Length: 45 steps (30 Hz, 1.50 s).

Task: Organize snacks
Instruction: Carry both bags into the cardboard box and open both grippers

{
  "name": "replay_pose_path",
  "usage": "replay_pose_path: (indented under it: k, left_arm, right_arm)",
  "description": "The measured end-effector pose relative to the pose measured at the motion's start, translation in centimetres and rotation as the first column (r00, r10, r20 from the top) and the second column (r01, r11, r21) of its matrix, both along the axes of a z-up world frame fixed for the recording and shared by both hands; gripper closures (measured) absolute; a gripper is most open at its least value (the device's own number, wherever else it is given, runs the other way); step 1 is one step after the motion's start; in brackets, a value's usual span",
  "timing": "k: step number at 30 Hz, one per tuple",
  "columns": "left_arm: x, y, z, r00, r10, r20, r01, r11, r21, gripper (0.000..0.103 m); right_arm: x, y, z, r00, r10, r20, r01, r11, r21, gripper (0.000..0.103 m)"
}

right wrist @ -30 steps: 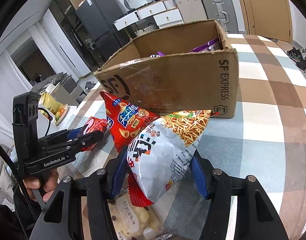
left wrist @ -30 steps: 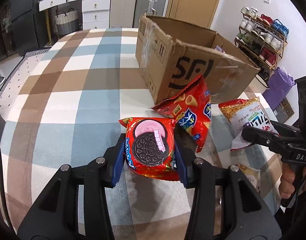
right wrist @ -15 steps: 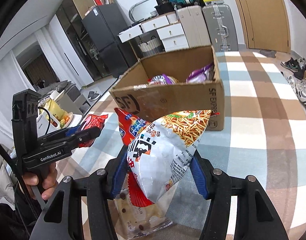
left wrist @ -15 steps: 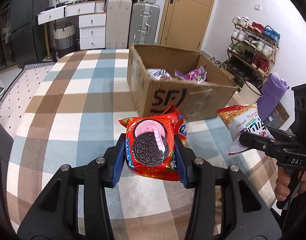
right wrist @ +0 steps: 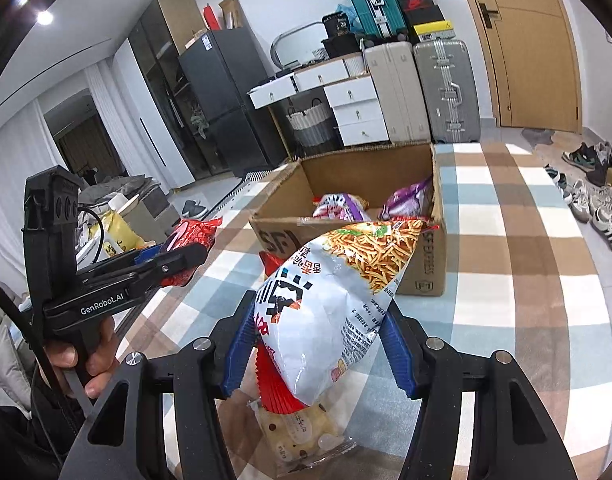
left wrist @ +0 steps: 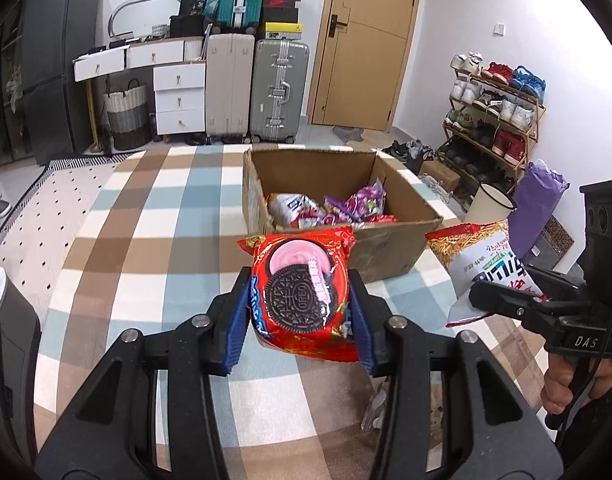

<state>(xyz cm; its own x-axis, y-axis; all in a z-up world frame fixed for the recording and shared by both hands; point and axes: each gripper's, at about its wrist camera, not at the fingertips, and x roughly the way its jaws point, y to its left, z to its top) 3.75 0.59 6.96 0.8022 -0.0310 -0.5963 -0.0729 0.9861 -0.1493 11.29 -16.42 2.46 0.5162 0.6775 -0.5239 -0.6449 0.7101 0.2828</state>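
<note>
Counter (left wrist: 153, 216) with a checked cloth in brown, pale blue and white; it fills the lower half of both views.

Open cardboard box (left wrist: 390, 240) stands on the counter, flaps up, well ahead of both tongs. Inside lie several snack packets, among them a purple packet (right wrist: 406, 198) against the far wall and a white-and-red packet (left wrist: 289, 206) beside it.

Left tongs (left wrist: 301, 300): clenched on a red Oreo packet (left wrist: 303, 292), blue pads pressing its two sides. The packet is held upright above the counter, on the near side of the box, its top edge overlapping the box's front wall in the left wrist view. The right wrist view shows the same tongs (right wrist: 177, 256) from the side, gripped in the left hand (right wrist: 85, 356).

Right tongs (right wrist: 318, 336): clenched on a white noodle-snack bag (right wrist: 330, 308), squeezed near its lower end, with its printed top tilted toward the box. The bag hangs clear of the counter, near the box's front corner. In the left wrist view the bag (left wrist: 482, 264) sits to the right of the box, and the right hand (left wrist: 566, 384) grips the handle.

Under the right tongs, on the counter: a clear packet of pale biscuits (right wrist: 301, 432), with a red crimped wrapper edge (right wrist: 273, 384) just above it. A red bag corner (right wrist: 271, 260) shows behind the noodle bag, by the box front.
</note>
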Motion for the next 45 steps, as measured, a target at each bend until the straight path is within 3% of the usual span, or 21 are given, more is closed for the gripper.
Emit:
replay_pose_path:
  k: [21,45]
  left_arm:
    - [6.6,-0.4,2.4,0.998,-0.052,0.02,0.051,0.999,0.011,0.061]
    - [15.3,0.2,0.5,0.998,-0.066,-0.016,0.066,0.998,0.011,0.061]
  right_arm:
    - [3.2,0.7,2.5,0.999,-0.035,0.037,0.035,0.999,0.008,0.044]
    - [9.6,2.6,2.6,0.999,-0.041,0.025,0.041,0.999,0.0,0.044]
